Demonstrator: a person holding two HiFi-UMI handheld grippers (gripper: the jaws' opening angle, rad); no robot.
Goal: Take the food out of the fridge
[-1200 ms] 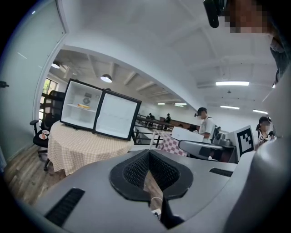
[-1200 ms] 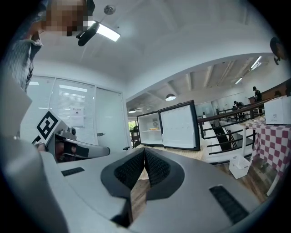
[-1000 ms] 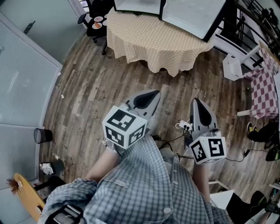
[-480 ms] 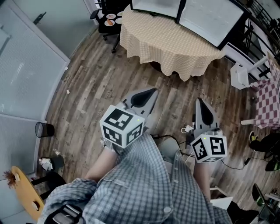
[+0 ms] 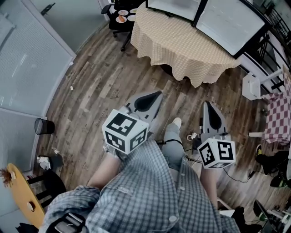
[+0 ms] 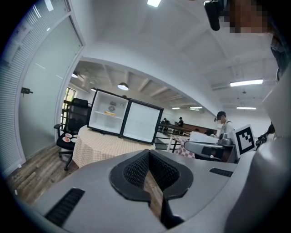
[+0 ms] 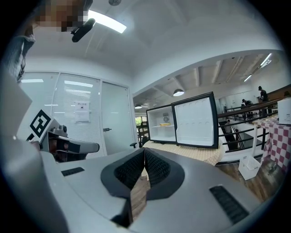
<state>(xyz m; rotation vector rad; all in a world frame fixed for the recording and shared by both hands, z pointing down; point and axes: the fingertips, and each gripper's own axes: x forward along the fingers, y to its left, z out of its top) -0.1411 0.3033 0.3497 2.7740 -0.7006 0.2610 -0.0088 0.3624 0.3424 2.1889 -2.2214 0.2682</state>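
Observation:
A small black fridge [image 5: 175,5] stands on a round table with a beige checked cloth [image 5: 182,45], its door [image 5: 229,27] swung open to the right. The left gripper view shows the white inside of the fridge [image 6: 109,113] with a yellow food item [image 6: 110,113] on a shelf. In the right gripper view the fridge [image 7: 160,123] holds the same yellow food [image 7: 165,124]. My left gripper [image 5: 157,94] and right gripper [image 5: 204,103] hang above the wooden floor, well short of the table. Both are shut with nothing in them, as seen on the left gripper [image 6: 148,152] and right gripper [image 7: 144,149].
A black chair with plates [image 5: 120,16] stands left of the table. A glass wall [image 5: 27,68] runs along the left, with a black bin [image 5: 44,126] beside it. A white stool [image 5: 252,86] and a red checked table [image 5: 277,118] are at right. Cables [image 5: 193,136] lie on the floor.
The table and fridge have slid rightward in the head view as the person walks. A leg and shoe now show between the grippers. Both grippers stay shut.

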